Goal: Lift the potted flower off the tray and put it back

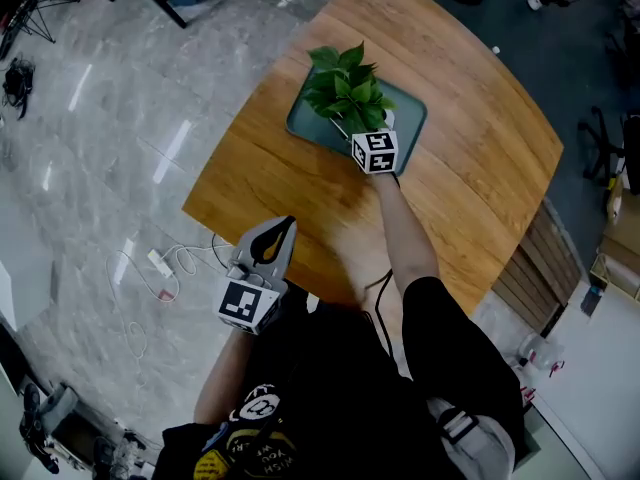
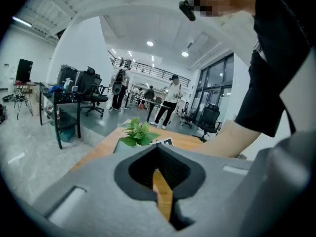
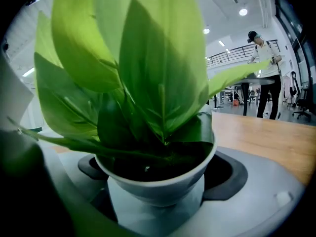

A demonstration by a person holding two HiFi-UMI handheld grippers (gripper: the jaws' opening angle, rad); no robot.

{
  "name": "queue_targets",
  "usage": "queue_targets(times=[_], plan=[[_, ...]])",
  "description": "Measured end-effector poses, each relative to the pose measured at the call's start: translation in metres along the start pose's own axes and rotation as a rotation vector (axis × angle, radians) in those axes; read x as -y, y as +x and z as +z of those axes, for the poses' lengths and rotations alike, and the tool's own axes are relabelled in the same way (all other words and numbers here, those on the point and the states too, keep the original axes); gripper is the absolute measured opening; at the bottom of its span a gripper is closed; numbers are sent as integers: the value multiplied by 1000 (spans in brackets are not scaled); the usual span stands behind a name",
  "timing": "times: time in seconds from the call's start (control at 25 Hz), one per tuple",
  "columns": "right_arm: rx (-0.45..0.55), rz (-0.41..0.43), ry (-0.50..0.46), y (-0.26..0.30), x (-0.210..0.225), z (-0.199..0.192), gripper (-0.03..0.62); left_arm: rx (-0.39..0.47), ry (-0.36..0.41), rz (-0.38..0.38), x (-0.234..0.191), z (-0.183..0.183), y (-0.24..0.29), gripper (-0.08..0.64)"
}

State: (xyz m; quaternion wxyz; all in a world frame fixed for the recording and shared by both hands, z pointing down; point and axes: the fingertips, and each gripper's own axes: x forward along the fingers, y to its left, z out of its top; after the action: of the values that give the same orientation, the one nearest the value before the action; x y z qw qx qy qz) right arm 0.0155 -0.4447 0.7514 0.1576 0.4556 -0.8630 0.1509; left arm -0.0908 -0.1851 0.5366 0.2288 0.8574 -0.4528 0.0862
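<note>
Grey plastic nearest the body: the left gripper (image 1: 284, 226), a two-jaw tool with a black-and-white marker cube at its rear, held low by the near edge of the round honey-coloured wooden table (image 1: 480, 178). Jaws pressed together with nothing between them, only a sliver of tabletop seen through the slot behind the tips. Takes no part in the work here.

Further out, at the end of the bare right forearm (image 1: 405, 238): the right gripper (image 1: 362, 140), same build, sunk among the leaves. Closed around the lower body of the potted flower (image 1: 345, 88), a small round white pot of dark soil with broad glossy green leaves. Dark pads at either side of the pot, rim bulging above them. Looks like a firm clasp, not a loose bracket, to judge by the snug fit.

Beneath and beyond: the dark teal rectangular tray with rounded corners (image 1: 412, 110), lying on the far half of the table. Pot directly over it. Base resting on the tray or hanging just above it: not to be told from here.

Judged from this: grasp made, at either the start of the lift or the end of the put-down. Cannot say which. Left to do at the least: seat the pot squarely on the tray, part the jaws, draw back clear of the leaves without tipping the plant.

Farthest: pale grey marbled floor (image 1: 120, 118).
</note>
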Motion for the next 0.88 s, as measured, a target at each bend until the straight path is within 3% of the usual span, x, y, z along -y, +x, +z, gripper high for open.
queue_targets(times=[0.28, 0.44, 0.6, 0.76, 0.8, 0.88], plan=[[-79, 75, 13, -27, -6, -13, 540, -10, 19, -11, 11, 3, 0, -3], [-105, 27, 85, -82, -8, -24, 532, -2, 23, 2, 20, 1, -9, -4], [16, 70, 234, -176, -43, 20, 392, 20, 37, 37, 23, 11, -16, -5], [162, 68, 215, -277, -86, 87, 259, 65, 26, 41, 33, 35, -21, -5], [166, 28, 179, -299, -92, 97, 193, 79, 31, 32, 39, 43, -22, -5], [149, -72, 104, -338, -100, 107, 2, 110, 65, 4, 59, 60, -22, -3]])
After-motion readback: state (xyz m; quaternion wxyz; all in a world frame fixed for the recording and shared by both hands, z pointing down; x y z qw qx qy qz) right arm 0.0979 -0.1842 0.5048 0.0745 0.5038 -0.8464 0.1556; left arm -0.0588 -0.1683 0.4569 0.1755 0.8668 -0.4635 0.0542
